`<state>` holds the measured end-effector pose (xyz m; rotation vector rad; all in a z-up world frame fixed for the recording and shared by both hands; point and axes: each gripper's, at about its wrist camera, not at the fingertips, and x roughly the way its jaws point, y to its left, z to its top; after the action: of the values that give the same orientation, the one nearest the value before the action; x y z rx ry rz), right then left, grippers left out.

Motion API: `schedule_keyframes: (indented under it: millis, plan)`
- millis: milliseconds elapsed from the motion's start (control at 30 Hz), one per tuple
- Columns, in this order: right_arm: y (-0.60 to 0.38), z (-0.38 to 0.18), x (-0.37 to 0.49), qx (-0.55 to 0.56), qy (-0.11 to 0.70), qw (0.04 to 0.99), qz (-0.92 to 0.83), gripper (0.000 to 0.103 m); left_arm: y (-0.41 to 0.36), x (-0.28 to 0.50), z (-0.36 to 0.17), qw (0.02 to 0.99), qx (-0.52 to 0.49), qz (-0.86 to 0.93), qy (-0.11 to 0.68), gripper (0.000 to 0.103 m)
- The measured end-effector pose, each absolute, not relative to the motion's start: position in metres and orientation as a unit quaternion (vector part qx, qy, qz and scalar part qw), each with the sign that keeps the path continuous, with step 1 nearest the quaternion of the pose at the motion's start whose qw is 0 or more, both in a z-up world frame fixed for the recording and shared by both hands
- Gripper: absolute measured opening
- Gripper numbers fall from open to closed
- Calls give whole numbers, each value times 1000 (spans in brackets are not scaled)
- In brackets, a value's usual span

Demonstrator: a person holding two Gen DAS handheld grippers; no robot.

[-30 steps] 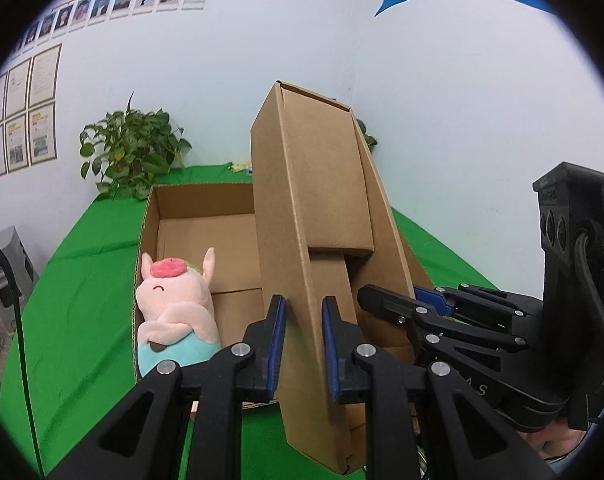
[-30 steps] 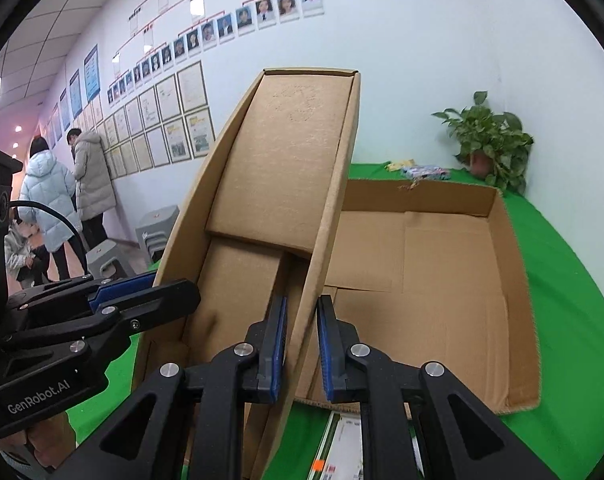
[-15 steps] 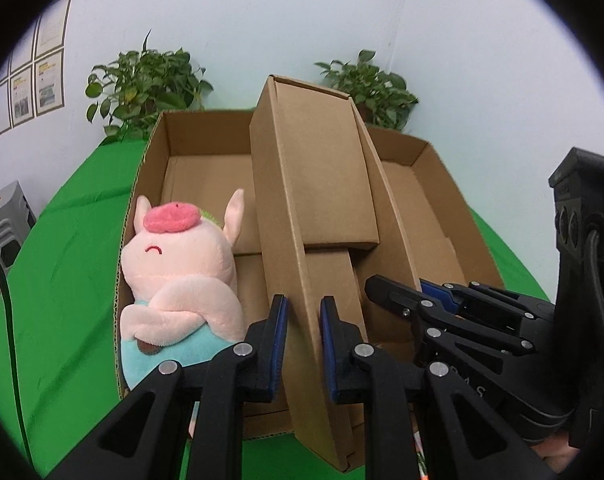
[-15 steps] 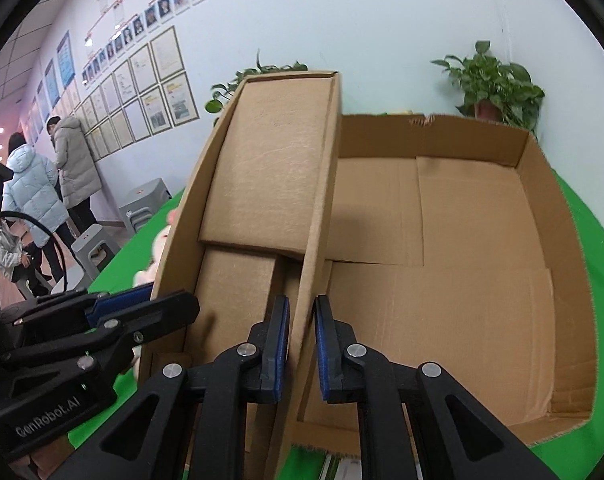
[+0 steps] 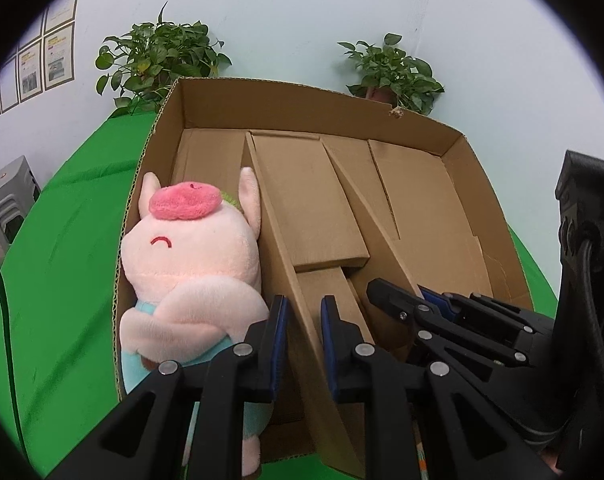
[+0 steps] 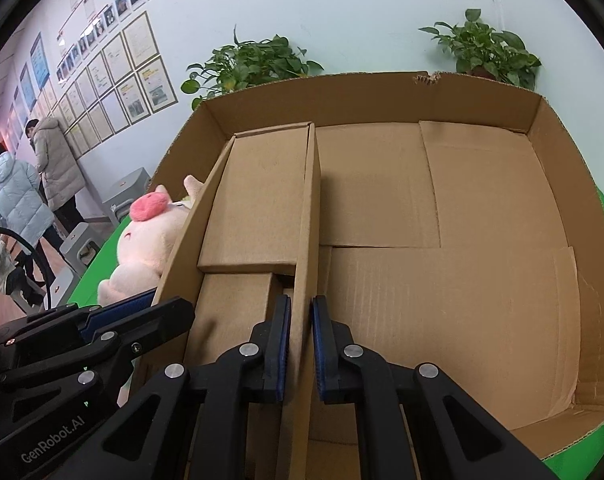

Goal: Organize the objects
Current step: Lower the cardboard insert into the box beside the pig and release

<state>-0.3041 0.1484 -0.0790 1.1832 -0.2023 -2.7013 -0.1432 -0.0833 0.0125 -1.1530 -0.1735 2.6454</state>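
With both jaws clamped on its side walls, we have lowered the narrow box (image 5: 313, 216) into the big carton (image 5: 469, 168) beside the plush pig (image 5: 190, 256), nearly placed.

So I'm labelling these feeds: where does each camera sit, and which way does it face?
Left wrist: on the left gripper, looking down into the big box; jaws pinch the cardboard insert; right gripper shows.
Right wrist: on the right gripper, same aim; jaws pinch the insert's other wall; left gripper shows.
Shared: box, insert, pig plush, plants.
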Motion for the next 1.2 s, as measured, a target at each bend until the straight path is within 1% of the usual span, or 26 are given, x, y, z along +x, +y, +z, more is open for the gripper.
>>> schedule_keyframes:
  millis: [67, 233, 400, 500, 733, 900, 1067, 1133, 1167, 1200]
  plan:
    - [138, -75, -291, 397, -71, 88, -911, 8, -81, -146, 14, 124, -396, 908, -59, 15]
    - [134, -80, -300, 412, -88, 82, -903, 8, -78, -157, 13, 117, -401, 907, -49, 13]
    - [126, -105, -316, 446, -98, 79, -886, 7, -77, -152, 7, 110, -408, 906, -32, 12]
    - [119, -117, -320, 445, -89, 68, -889, 7, -78, -146, 12, 105, -408, 907, -20, 12]
    - [93, -122, -326, 448, -63, 56, -890, 8, -90, -127, 20, 104, -393, 913, -31, 12]
    - [76, -130, -333, 455, -50, 51, -888, 9, -96, -112, 20, 74, -381, 922, -7, 14]
    - [59, -132, -336, 448, -25, 47, -893, 11, -108, -108, 22, 58, -377, 924, -13, 14]
    - [54, -127, -331, 442, -21, 50, -895, 17, -110, -105, 22, 54, -376, 925, -11, 14]
    - [51, -123, -330, 436, -20, 54, -898, 29, -111, -104, 23, 53, -374, 926, -10, 14]
    - [48, -119, -329, 430, -19, 58, -901, 44, -112, -102, 24, 52, -372, 927, -11, 16]
